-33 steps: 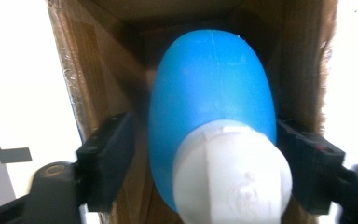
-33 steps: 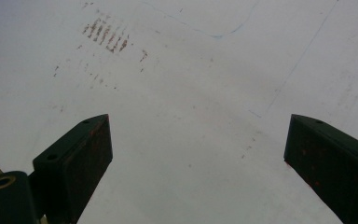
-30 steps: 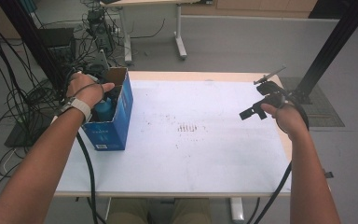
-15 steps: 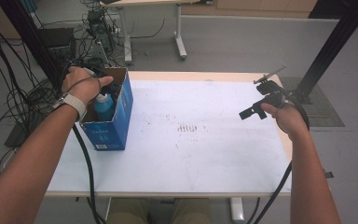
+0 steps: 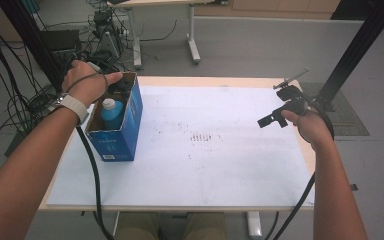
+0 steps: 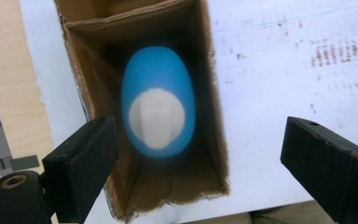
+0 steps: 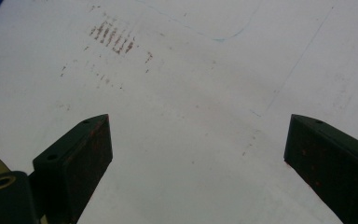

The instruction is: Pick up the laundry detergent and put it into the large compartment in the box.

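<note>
left gripper [image 6: 200, 154] jaws apart, just been opening, above blue bottle [image 6: 157, 108] standing in box [image 5: 130, 120] at tabletop's left edge; right gripper [image 7: 196, 158] apart, nothing between.

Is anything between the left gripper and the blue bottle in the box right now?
Nothing visible. The left gripper hangs over the open cardboard box, its jaws having just been opening, nothing between them. The blue bottle stands upright inside, white cap facing up. The box walls flank it closely.
</note>
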The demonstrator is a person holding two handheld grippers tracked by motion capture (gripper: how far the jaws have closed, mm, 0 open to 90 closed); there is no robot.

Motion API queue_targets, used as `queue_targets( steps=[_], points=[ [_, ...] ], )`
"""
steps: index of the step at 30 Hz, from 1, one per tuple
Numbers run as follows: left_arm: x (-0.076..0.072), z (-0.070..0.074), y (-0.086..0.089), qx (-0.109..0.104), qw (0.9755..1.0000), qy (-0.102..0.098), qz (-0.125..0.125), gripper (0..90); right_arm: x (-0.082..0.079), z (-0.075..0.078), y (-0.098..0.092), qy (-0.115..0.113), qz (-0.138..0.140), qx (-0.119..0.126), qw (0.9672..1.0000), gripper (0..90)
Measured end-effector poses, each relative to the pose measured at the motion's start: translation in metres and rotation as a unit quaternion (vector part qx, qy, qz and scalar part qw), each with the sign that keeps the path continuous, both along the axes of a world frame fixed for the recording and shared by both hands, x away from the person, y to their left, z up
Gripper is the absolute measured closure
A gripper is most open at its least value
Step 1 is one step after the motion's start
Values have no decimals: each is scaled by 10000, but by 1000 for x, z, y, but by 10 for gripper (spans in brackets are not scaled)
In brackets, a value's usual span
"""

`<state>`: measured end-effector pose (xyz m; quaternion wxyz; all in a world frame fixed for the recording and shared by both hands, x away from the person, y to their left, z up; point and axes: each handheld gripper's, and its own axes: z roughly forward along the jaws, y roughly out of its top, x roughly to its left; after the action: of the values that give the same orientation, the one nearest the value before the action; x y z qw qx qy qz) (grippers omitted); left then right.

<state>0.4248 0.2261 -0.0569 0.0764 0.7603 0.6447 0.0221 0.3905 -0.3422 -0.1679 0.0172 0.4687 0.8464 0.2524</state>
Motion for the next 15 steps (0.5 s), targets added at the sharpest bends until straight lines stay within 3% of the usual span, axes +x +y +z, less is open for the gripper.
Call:
queue_targets(
  steps=[7, 15],
  points=[
    [-5, 18, -1, -64, 9999, -81, -120, 90, -1, 2, -1, 2, -17, -5, 10000, 74],
    [-20, 51, -8, -221, 9977, -356, -529, 86, -3, 4, -2, -4, -42, -10, 10000, 74]
  ],
)
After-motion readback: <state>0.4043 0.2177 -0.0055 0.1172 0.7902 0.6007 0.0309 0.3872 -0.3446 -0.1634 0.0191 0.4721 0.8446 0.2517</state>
